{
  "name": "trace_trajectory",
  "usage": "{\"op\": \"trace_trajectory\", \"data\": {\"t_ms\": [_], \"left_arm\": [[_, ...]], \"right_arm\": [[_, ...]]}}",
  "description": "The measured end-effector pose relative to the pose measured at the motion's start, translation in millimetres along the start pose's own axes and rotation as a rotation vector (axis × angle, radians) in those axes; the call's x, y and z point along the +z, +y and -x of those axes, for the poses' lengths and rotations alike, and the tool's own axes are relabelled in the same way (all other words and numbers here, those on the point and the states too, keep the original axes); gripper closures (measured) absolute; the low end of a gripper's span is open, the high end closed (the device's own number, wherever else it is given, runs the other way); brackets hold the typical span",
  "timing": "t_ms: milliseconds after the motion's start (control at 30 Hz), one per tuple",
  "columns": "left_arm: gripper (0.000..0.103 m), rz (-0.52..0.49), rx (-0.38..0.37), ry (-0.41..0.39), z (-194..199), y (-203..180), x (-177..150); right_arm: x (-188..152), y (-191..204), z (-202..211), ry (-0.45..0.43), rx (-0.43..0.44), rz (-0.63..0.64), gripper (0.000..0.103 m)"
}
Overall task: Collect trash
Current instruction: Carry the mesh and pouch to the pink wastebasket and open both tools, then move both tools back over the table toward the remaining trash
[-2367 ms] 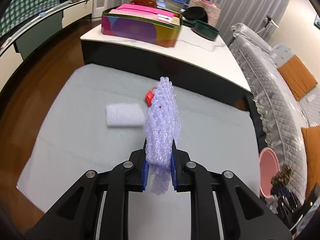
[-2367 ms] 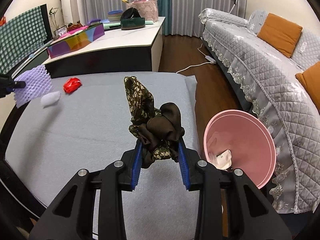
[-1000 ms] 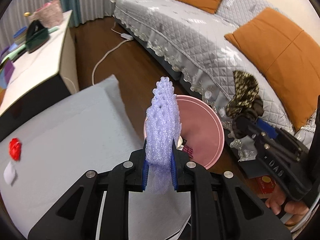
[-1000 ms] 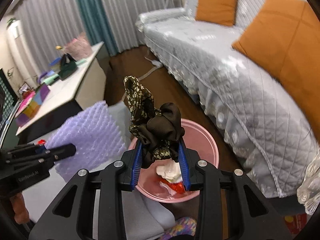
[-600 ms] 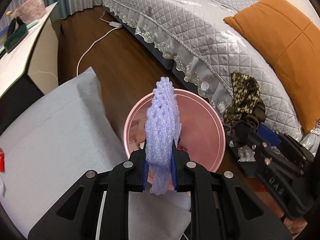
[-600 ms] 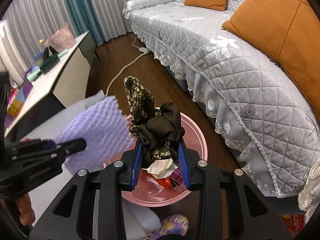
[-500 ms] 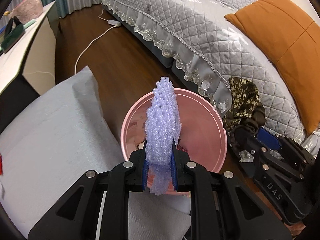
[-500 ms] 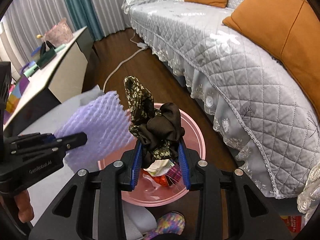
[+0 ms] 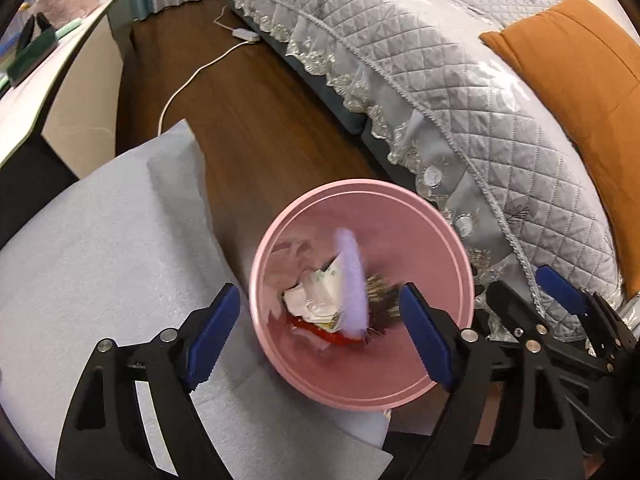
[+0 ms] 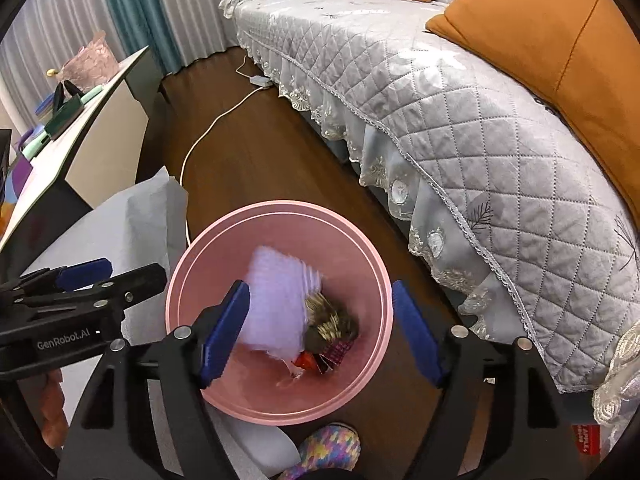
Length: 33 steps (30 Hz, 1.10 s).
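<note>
Left gripper [image 9: 320, 320]: seen with jaws spread wide above the pink bin, having just been opening; nothing is pressed between the blue pads [image 9: 212, 324].
Right gripper [image 10: 320, 328]: likewise seen spread wide over the bin, jaws just opened; no object is gripped between them.
Pink bin [image 9: 440, 384]: placed on the wooden floor [image 9: 256, 128], between the grey cloth-covered surface [image 9: 100, 248] and the quilted sofa [image 9: 460, 92]; its near rim is touched by the cloth.
Purple foam net [image 10: 276, 304]: found loose inside the bin, blurred, free of both grippers.
Dark patterned cloth [image 10: 332, 320]: found inside the bin, just beside the foam net, also blurred.
Other trash: white paper [image 9: 316, 296] and a red scrap [image 9: 320, 330] are seen at the bin's bottom.
Surroundings: orange cushions [image 10: 540, 36] are seen on the sofa; a white cable [image 10: 212, 128] is laid across the floor.
</note>
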<state>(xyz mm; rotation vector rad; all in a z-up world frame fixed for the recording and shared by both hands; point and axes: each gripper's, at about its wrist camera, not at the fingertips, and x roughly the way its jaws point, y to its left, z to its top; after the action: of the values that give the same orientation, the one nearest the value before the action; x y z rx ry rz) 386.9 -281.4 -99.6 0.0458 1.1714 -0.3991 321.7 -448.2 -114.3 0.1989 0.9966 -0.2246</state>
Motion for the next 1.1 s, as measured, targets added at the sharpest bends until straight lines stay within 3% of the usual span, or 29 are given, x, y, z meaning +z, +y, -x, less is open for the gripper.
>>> {"op": "trace_trajectory", "data": {"t_ms": [167, 333, 500, 667, 933, 1100], "left_arm": [[0.024, 0.016, 0.026, 0.008, 3.4, 7.1, -5.4], [0.024, 0.026, 0.042, -0.029, 27.6, 20.6, -22.9], [0.024, 0.018, 0.090, -0.086, 67.7, 39.1, -51.0], [0.024, 0.070, 0.142, -0.136, 111.9, 69.3, -82.2], [0.024, 0.153, 0.224, -0.223, 183.4, 130.0, -141.9], [0.024, 0.229, 0.264, -0.261, 217.4, 164.6, -187.5]], "right_arm": [[2.0, 5.2, 5.2, -0.009, 0.023, 0.006, 0.019], [4.0, 11.5, 29.2, -0.094, 0.058, -0.005, 0.013], [3.0, 19.2, 55.9, -0.168, 0.106, -0.024, 0.007], [-8.4, 39.9, 75.8, -0.164, 0.139, -0.012, 0.006], [-59.9, 96.1, 145.3, -0.222, 0.274, 0.076, 0.006], [-114.7, 137.6, 162.7, -0.184, 0.357, 0.150, 0.006]]}}
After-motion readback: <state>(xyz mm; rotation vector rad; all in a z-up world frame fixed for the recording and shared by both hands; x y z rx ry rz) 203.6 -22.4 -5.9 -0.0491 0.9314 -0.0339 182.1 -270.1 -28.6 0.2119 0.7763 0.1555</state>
